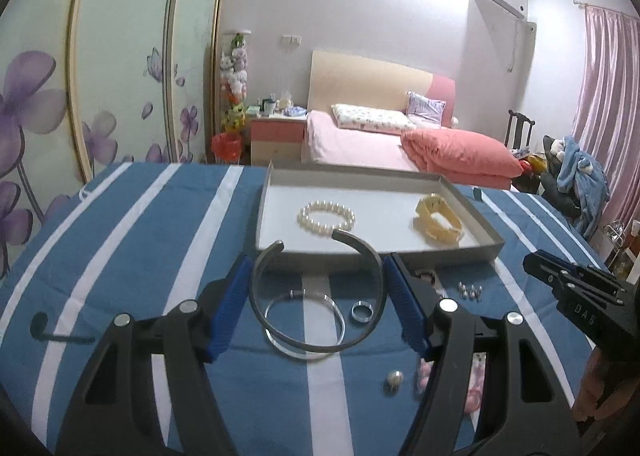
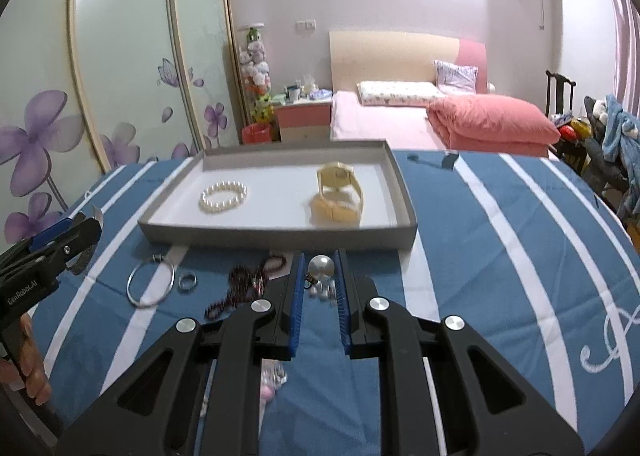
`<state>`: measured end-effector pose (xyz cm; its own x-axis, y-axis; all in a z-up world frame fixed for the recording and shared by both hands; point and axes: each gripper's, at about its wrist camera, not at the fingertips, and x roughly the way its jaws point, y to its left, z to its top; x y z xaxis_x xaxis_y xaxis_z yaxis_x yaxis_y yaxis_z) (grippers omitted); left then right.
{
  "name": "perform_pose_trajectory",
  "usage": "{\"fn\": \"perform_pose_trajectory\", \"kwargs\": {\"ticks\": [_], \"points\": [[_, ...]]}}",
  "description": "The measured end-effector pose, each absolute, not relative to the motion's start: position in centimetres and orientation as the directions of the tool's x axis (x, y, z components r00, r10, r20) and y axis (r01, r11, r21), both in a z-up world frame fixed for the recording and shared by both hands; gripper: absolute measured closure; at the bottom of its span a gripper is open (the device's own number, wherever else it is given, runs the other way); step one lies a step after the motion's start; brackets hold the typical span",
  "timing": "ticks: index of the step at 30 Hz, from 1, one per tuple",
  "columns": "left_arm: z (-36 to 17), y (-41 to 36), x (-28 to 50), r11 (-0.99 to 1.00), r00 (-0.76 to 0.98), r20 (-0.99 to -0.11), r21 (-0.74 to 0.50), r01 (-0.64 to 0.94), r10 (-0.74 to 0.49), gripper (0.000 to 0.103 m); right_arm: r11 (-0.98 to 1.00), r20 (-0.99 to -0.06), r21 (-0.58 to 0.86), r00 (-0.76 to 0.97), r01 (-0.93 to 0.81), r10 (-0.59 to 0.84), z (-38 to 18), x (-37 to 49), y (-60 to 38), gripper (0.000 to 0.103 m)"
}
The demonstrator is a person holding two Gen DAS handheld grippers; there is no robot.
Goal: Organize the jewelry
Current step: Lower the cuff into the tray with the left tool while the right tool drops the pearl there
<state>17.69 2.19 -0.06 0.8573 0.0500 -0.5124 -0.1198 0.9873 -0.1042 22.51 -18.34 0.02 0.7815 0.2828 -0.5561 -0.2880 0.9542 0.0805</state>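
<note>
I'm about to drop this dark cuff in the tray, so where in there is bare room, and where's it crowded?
In the tray, free floor lies between the pearl bracelet and the yellow watch, and along the near wall. Crowded: the cloth in front of the tray, with the silver bangle, ring and dark bead strand.

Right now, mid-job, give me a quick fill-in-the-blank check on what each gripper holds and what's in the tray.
1. The left gripper holds a dark open ____.
2. The right gripper is shut on a silver ____.
3. In the tray, beside the yellow watch, lies a ____ bracelet.

Missing words: bangle; ball; pearl
</note>
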Motion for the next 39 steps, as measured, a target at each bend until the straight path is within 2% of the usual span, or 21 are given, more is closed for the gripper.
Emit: {"fn": "perform_pose_trajectory", "kwargs": {"ticks": [17,39], "points": [[2.8,1.5,23.8,0.993,0.911,-0.408,-0.061,-0.099,0.066,0.037,0.951,-0.462,0.06,0.836,-0.305,0.297,3.3,27.8,-16.7,0.087],[-1.4,2.7,34.8,0.991,0.879,-0.474,-0.086,-0.101,0.049,0.037,0.947,-0.52,0.056,0.801,-0.316,0.298,-0.7,36.0,-13.5,0.087]]}}
